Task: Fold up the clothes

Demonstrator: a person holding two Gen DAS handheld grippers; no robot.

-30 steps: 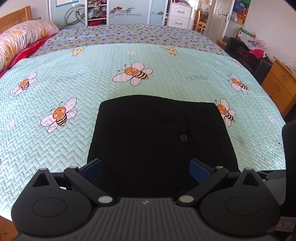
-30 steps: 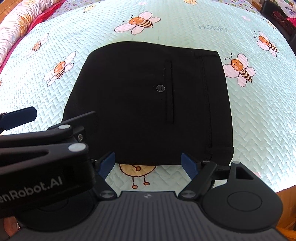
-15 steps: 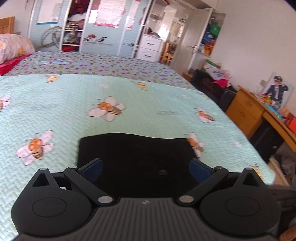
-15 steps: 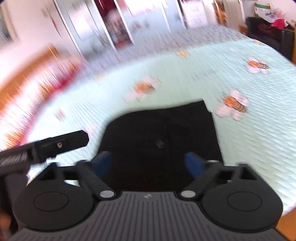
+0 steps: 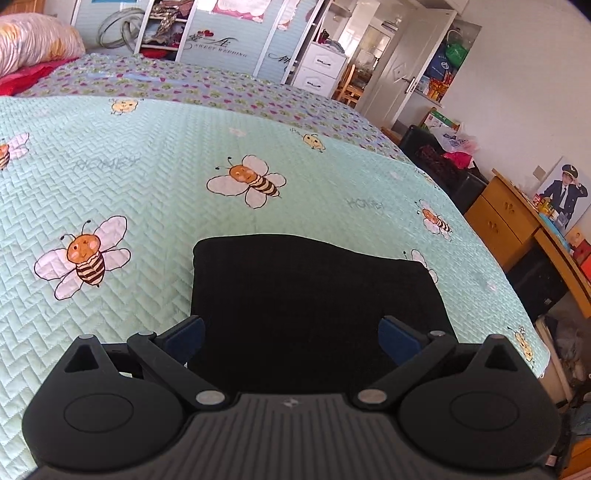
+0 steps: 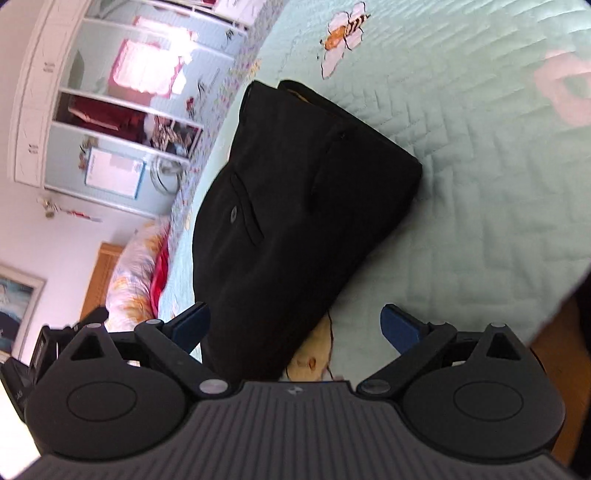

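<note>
Black trousers (image 5: 314,295), folded into a compact rectangle, lie on the mint bedspread with bee prints (image 5: 147,177). In the left wrist view my left gripper (image 5: 291,336) hovers over their near edge, open, blue pads wide apart and nothing pressed between them. The right wrist view is rolled sideways. There the trousers (image 6: 295,184) show a back pocket with a button (image 6: 233,214). My right gripper (image 6: 295,328) is open just short of their near corner, pads clear of the cloth. A dark piece of the other gripper (image 6: 48,343) shows at the left edge.
A floral pillow (image 5: 33,40) and red cloth lie at the bed's head. A wardrobe (image 5: 221,29) stands beyond the bed, a dark seat piled with clothes (image 5: 443,158) and a wooden desk (image 5: 517,221) to the right. The bed's near edge (image 6: 535,321) is close.
My right gripper has rolled onto its side, sunk towards the trousers' near corner, and its jaws have widened. My left gripper has shifted and turned; the trousers stay flat.
</note>
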